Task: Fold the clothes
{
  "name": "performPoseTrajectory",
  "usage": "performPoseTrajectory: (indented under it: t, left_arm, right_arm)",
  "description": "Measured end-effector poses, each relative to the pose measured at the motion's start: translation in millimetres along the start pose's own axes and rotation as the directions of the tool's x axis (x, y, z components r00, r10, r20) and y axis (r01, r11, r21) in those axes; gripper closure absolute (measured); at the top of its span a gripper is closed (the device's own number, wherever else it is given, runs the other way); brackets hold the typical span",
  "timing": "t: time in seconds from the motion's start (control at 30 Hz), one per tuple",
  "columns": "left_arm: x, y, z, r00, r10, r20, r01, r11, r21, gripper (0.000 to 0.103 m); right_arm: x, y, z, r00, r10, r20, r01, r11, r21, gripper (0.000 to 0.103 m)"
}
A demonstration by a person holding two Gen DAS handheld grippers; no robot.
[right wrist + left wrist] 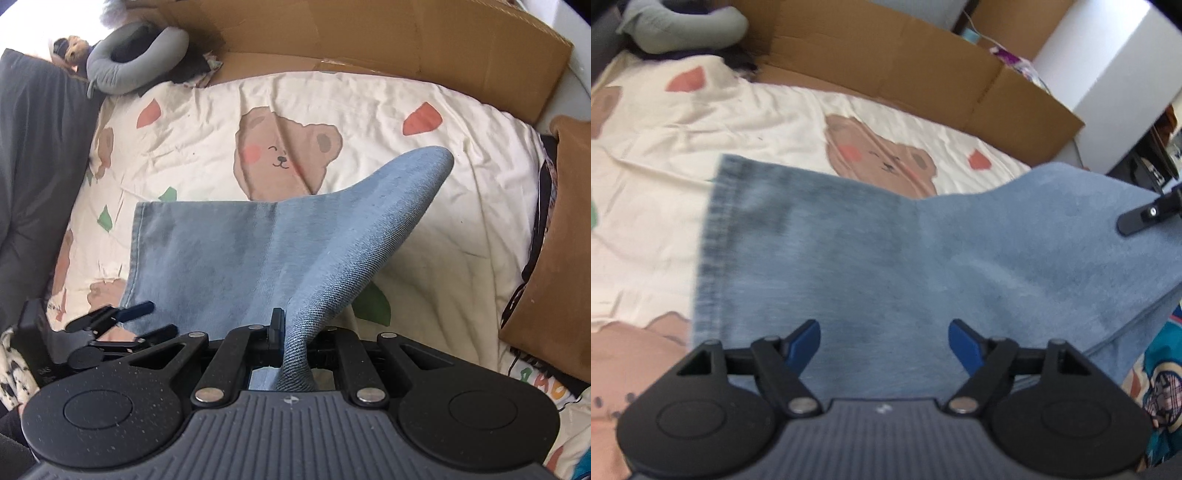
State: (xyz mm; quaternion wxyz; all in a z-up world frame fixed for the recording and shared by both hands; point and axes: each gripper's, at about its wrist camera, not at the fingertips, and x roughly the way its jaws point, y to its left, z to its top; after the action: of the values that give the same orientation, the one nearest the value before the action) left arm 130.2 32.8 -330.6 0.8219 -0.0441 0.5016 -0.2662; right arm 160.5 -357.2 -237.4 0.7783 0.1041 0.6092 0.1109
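A pair of light blue jeans (886, 240) lies on the bear-print bedspread (665, 147), its stitched hem at the left. My left gripper (884, 345) hovers over the denim, open, with nothing between its blue pads (805, 343). My right gripper (286, 332) is shut on a bunched fold of the jeans (221, 251) and holds it up, so the cloth rises in a ridge toward the right. From the right wrist view the left gripper (151, 321) shows at the lower left, just past the jeans' near edge. A finger of the right gripper (1141, 218) shows at the right edge of the left wrist view.
A cardboard sheet (406, 44) stands along the far side of the bed. A grey neck pillow (133, 62) lies at the far left corner, a dark grey cushion (33, 166) at the left, a brown cushion (554, 240) at the right.
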Motion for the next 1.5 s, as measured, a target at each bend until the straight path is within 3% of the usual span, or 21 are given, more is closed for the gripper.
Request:
performPoseTrajectory:
  t: [0.53, 0.7, 1.37, 1.5]
  left_arm:
    - [-43.7, 54.4, -7.7, 0.993, 0.043, 0.106, -0.035, 0.997, -0.075, 0.021]
    - [-41.1, 83.1, -15.3, 0.993, 0.041, 0.109, -0.022, 0.985, -0.169, 0.021]
    - [-38.9, 122.6, -41.1, 0.990, 0.007, 0.142, 0.039, 0.947, -0.318, 0.022]
    - [-43.6, 127.0, -41.2, 0.986, 0.012, 0.164, 0.044, 0.941, -0.336, 0.029]
  right_arm:
    - [4.8, 94.3, 34.2, 0.985, -0.136, -0.104, 0.106, 0.962, -0.251, 0.097]
    - [10.7, 130.1, 39.6, 0.981, -0.155, -0.119, 0.111, 0.944, -0.312, 0.097]
    - [65.0, 213.7, 39.1, 0.980, -0.103, -0.170, 0.034, 0.929, -0.368, 0.097]
    - [90.3, 226.7, 33.4, 0.978, -0.096, -0.184, 0.019, 0.924, -0.382, 0.097]
